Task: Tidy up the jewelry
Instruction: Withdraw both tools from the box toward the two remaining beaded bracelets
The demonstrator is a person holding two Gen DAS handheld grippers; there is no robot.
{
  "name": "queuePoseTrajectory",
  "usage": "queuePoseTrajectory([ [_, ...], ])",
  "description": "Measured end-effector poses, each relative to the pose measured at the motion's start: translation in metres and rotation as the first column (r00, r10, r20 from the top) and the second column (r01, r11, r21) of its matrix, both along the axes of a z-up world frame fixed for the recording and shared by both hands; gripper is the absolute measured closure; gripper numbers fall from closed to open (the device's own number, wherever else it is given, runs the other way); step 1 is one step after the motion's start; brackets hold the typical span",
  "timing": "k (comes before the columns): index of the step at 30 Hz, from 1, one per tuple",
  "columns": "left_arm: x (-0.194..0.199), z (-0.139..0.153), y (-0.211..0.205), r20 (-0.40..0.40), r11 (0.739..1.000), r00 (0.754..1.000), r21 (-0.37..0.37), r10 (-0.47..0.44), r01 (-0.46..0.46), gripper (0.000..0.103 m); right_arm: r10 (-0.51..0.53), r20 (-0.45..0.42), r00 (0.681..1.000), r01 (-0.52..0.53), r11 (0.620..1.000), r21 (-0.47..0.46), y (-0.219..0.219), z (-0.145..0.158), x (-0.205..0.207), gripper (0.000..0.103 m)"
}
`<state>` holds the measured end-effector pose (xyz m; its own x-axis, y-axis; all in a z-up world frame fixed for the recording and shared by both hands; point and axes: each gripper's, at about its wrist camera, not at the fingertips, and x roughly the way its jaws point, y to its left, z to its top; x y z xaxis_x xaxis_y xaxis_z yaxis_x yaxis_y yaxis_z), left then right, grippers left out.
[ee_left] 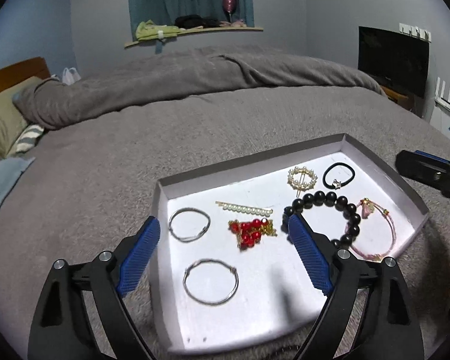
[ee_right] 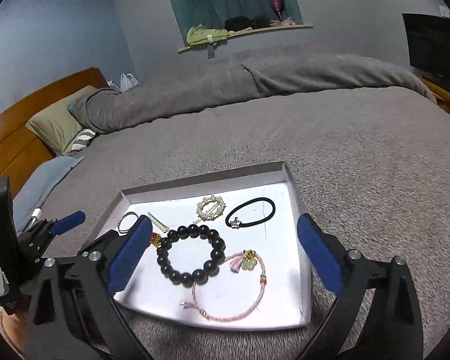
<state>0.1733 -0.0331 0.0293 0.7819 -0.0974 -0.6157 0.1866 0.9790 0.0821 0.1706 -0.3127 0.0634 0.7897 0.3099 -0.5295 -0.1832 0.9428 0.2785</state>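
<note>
We find a shallow white tray (ee_left: 384, 177) resting on a grey bed blanket (ee_left: 195, 138), with a folded duvet (ee_right: 285, 81) and pillows (ee_right: 57, 120) well beyond it. Inside lie two silver hoops (ee_left: 189, 224) (ee_left: 210, 281), a red bead cluster (ee_left: 250, 231), a pearl hair slide (ee_left: 244, 208) with its long axis running left-right, a round pearl clip (ee_right: 210, 208), a black hair tie (ee_right: 250, 212), a black bead bracelet (ee_right: 191, 253) and a pink cord bracelet (ee_right: 231, 297), which touches the beads. We see the left gripper (ee_left: 225, 240) and right gripper (ee_right: 223, 241) above the tray, jaws spread, holding nothing.
</note>
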Motion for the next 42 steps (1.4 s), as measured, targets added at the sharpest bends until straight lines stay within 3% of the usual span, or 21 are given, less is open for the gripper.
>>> queuePoseTrajectory([
  [8, -0.035, 0.010, 0.004, 0.025, 1.000, 1.000, -0.010, -0.010, 0.010, 0.013, -0.010, 0.015, 1.000, 0.010, 1.000, 0.007, -0.002, 0.008, -0.032, 0.006],
  [17, -0.084, 0.008, 0.025, 0.053, 1.000, 0.999, -0.007, 0.003, -0.003, 0.012, 0.042, -0.001, 0.999, -0.042, 0.999, 0.014, 0.015, -0.007, -0.065, 0.006],
  [27, -0.122, -0.010, 0.067, 0.042, 0.994, 0.993, 0.024, 0.108, -0.109, 0.012, 0.142, -0.022, 0.990, -0.143, 0.989, -0.030, 0.056, -0.027, -0.096, 0.006],
  [39, -0.116, -0.020, 0.118, -0.023, 0.978, 0.978, -0.041, 0.205, -0.206, 0.012, 0.256, -0.100, 0.961, -0.266, 0.958, -0.105, 0.108, -0.049, -0.101, 0.006],
  [42, -0.115, -0.020, 0.118, -0.034, 0.980, 0.982, -0.066, 0.185, -0.187, 0.012, 0.271, -0.109, 0.956, -0.283, 0.953, -0.106, 0.111, -0.050, -0.100, 0.014],
])
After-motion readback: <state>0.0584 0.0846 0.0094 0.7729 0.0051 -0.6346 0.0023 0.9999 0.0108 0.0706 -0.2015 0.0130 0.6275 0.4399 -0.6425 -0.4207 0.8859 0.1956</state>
